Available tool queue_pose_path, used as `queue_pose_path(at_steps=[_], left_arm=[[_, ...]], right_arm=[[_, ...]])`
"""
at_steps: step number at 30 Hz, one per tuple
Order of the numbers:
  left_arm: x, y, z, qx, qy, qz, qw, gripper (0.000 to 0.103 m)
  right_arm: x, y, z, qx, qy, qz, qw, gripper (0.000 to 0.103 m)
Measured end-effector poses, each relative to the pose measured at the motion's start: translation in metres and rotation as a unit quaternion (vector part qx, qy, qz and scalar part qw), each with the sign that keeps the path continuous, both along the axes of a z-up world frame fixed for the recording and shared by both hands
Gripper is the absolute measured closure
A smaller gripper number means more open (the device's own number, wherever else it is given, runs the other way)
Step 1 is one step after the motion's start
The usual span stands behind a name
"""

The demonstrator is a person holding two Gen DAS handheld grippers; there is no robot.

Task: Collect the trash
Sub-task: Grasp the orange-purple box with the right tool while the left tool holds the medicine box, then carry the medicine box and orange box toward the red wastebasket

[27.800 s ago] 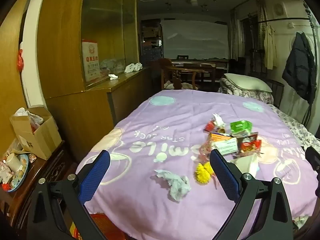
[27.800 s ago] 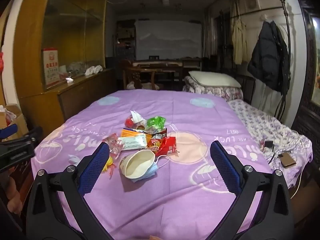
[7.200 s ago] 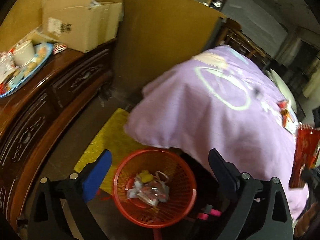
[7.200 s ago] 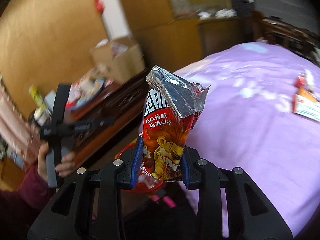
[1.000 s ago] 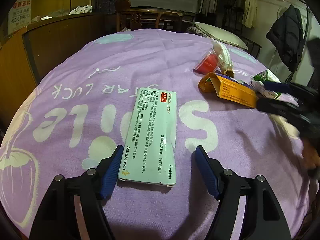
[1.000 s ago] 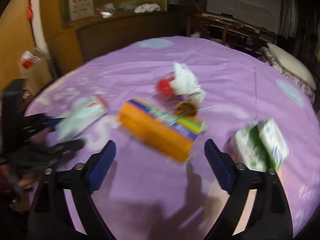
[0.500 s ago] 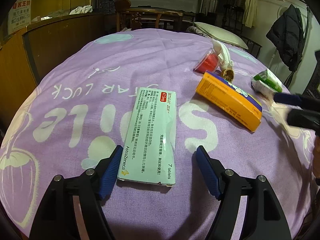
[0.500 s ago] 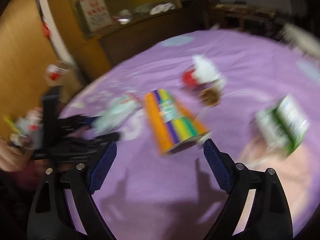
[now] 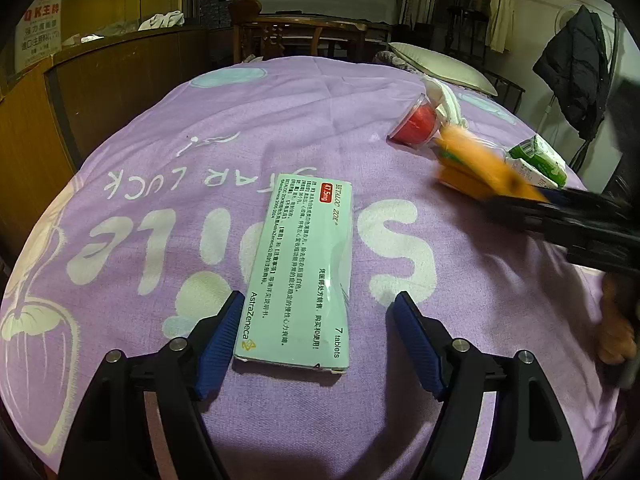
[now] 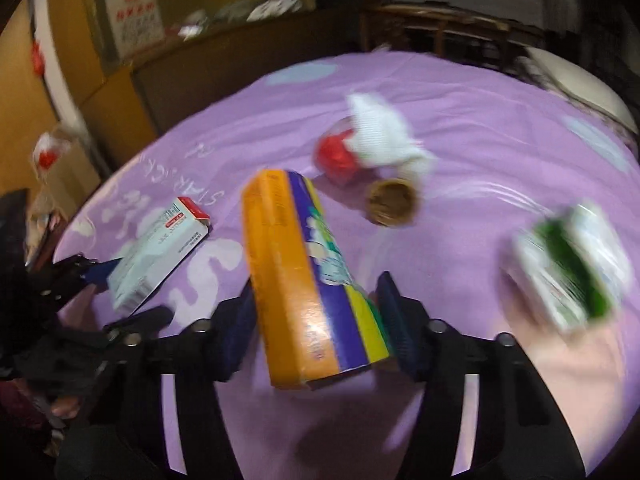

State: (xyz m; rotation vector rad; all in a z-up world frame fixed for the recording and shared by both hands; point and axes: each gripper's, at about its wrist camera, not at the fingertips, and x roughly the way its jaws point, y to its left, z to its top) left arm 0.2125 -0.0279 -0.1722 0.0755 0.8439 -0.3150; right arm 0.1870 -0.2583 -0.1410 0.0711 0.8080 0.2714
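A pale green medicine box (image 9: 304, 264) lies flat on the purple bedsheet (image 9: 180, 128). My left gripper (image 9: 318, 340) stands open astride its near end; the left pad is close to the box edge and the right pad is clear of it. My right gripper (image 10: 316, 320) is closing its jaws on an orange and purple carton (image 10: 304, 272), and both pads meet its sides. In the left wrist view that carton (image 9: 476, 168) is blurred at the right, in front of the right gripper (image 9: 560, 216). The medicine box (image 10: 160, 256) and the left gripper (image 10: 100, 300) also show at the left of the right wrist view.
Beyond the carton lie a red plastic cup (image 10: 336, 156) with white tissue (image 10: 380, 132), a small brown round lid (image 10: 392, 202) and a green and white pack (image 10: 572, 268). A wooden cabinet (image 9: 100, 80) borders the bed on the left. A person's hand (image 9: 616, 336) shows at the right.
The right gripper has come in over the orange carton and narrowed its jaws onto it; the carton has swung and now lies along the fingers. The left gripper and medicine box have stayed put.
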Motion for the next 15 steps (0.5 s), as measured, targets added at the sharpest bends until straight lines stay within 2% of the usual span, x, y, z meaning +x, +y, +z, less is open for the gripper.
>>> queue_pose_path(at_steps=[2, 4, 5, 6, 7, 10, 15], left_arm=[[0.000, -0.003, 0.001, 0.007, 0.001, 0.003, 1.0000, 0.025], [0.003, -0.006, 0.002, 0.012, 0.006, 0.001, 0.9999, 0.019], [0.004, -0.007, 0.003, 0.010, 0.010, 0.002, 0.9999, 0.016], [0.007, -0.007, 0.004, 0.007, 0.014, 0.002, 0.9999, 0.014], [0.011, -0.006, 0.007, -0.001, 0.019, 0.005, 0.9998, 0.013], [0.019, -0.001, 0.008, -0.013, 0.026, 0.018, 0.9994, 0.012], [0.020, -0.003, 0.005, -0.002, 0.024, 0.026, 0.9994, 0.012]], right_arm=[[-0.023, -0.004, -0.002, -0.046, -0.009, -0.038, 0.998, 0.050], [-0.042, 0.000, -0.010, -0.103, -0.023, -0.058, 0.993, 0.046], [-0.046, 0.002, -0.012, -0.115, -0.027, -0.059, 0.991, 0.032], [-0.047, 0.004, -0.014, -0.116, -0.027, -0.051, 0.992, 0.024], [-0.047, 0.004, -0.012, -0.106, -0.032, -0.038, 0.993, 0.019], [-0.046, 0.001, -0.006, -0.060, -0.047, -0.011, 0.997, 0.014], [-0.035, -0.010, -0.013, -0.010, -0.019, -0.006, 1.000, 0.014]])
